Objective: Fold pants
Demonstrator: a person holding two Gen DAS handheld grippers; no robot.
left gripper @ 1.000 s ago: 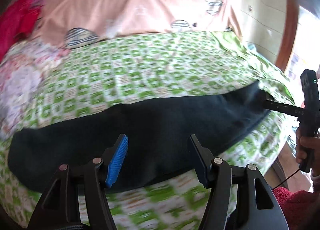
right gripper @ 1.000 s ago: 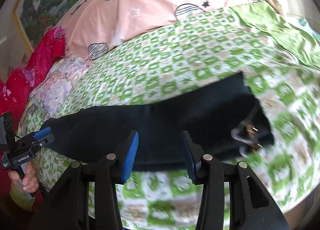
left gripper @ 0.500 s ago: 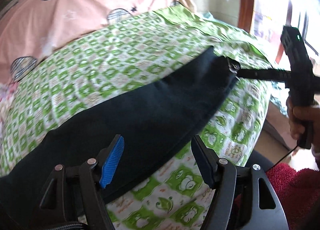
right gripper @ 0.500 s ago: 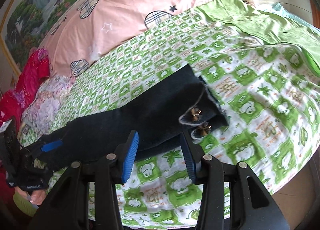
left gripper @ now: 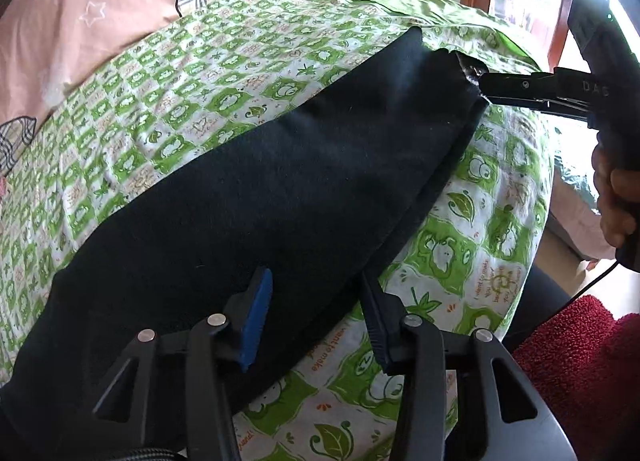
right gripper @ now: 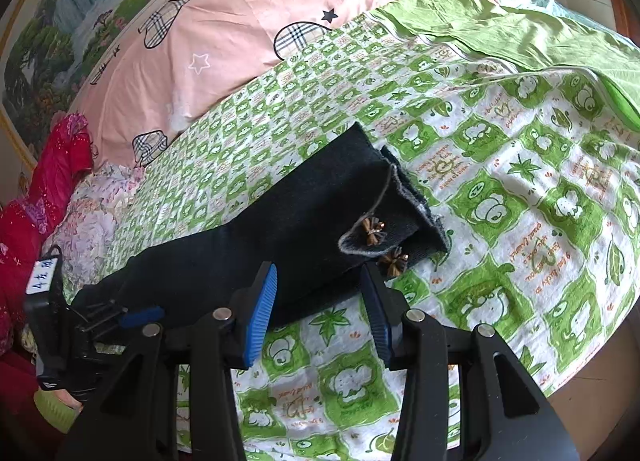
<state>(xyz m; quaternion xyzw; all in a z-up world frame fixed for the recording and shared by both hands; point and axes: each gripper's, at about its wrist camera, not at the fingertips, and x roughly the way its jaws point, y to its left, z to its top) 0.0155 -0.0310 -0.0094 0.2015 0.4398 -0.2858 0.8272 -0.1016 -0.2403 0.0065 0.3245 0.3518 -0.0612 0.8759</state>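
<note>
Dark navy pants lie as a long folded strip across the green patterned bed sheet. In the right wrist view the pants end in leg cuffs with two small brown bows. My left gripper is open, its jaws straddling the pants' near edge. My right gripper is open just in front of the cuff end, close to the bows. The right gripper also shows in the left wrist view at the far cuff end. The left gripper shows in the right wrist view at the waist end.
A pink quilt with plaid hearts lies at the back of the bed. Red and floral clothes pile at the left. A plain green sheet covers the far right. The bed edge drops off at the right.
Both grippers have moved closer to the pants. The left wrist view has swung right along the strip, and the cuff end now lies right in front of the right gripper.
</note>
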